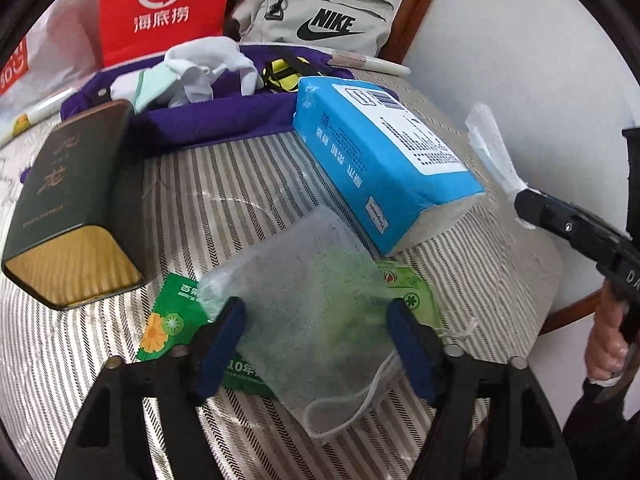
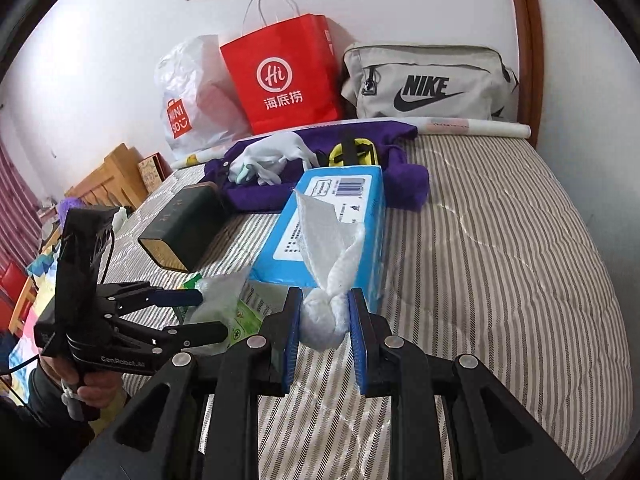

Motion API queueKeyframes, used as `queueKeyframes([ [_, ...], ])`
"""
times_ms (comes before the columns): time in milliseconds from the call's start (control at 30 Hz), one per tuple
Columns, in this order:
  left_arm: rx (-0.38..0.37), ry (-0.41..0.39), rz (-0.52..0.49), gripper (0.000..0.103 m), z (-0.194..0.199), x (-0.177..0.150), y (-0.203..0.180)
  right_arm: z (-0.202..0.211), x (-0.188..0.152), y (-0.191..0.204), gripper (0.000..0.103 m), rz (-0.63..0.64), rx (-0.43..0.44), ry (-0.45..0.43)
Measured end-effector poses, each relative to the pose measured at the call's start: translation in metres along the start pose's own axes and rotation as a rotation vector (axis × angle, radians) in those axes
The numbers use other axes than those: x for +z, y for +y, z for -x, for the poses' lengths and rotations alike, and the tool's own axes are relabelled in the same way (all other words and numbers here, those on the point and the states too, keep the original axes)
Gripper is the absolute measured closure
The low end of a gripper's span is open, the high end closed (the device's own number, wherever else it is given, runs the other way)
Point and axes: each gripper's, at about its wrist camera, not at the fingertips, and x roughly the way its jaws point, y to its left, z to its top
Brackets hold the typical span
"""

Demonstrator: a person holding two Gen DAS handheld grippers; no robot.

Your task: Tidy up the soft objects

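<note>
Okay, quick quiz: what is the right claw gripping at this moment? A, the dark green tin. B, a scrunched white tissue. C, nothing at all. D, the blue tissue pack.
B: in the right wrist view the right claw has both pads pressed against a scrunched white tissue, while the blue tissue pack lies on the bed beyond it.

Right claw (image 2: 324, 320) pinches tissue wad (image 2: 323, 318) (bedtop).
</note>
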Motion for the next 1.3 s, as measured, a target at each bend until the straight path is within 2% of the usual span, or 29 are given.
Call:
queueKeyframes([
  [33,-0.005,-0.003,-0.005,0.048,0.000,0.000,-0.001,0.001,-0.001,-0.001,0.080,-0.001,0.000,-0.001],
  [100,-0.052,0.000,0.010,0.069,0.001,0.001,0.002,0.002,-0.002,-0.002,0.080,-0.005,0.000,-0.003],
  [167,-0.089,0.005,0.030,0.076,0.002,0.001,0.004,0.004,-0.002,-0.002,0.080,-0.006,0.000,-0.006],
  [300,-0.070,-0.030,0.041,0.091,0.016,0.000,0.009,0.008,-0.002,-0.001,0.080,-0.005,0.000,-0.015],
  [500,-0.053,-0.104,0.052,0.094,0.046,0.005,0.017,0.012,0.004,0.002,0.080,0.008,0.004,-0.032],
  [833,-0.007,-0.227,0.096,0.094,0.091,0.032,0.039,0.015,0.030,0.011,0.080,0.051,0.007,-0.064],
  [1300,0.063,-0.282,0.185,0.094,0.107,0.064,0.085,-0.003,0.067,0.011,0.080,0.086,-0.015,-0.072],
])
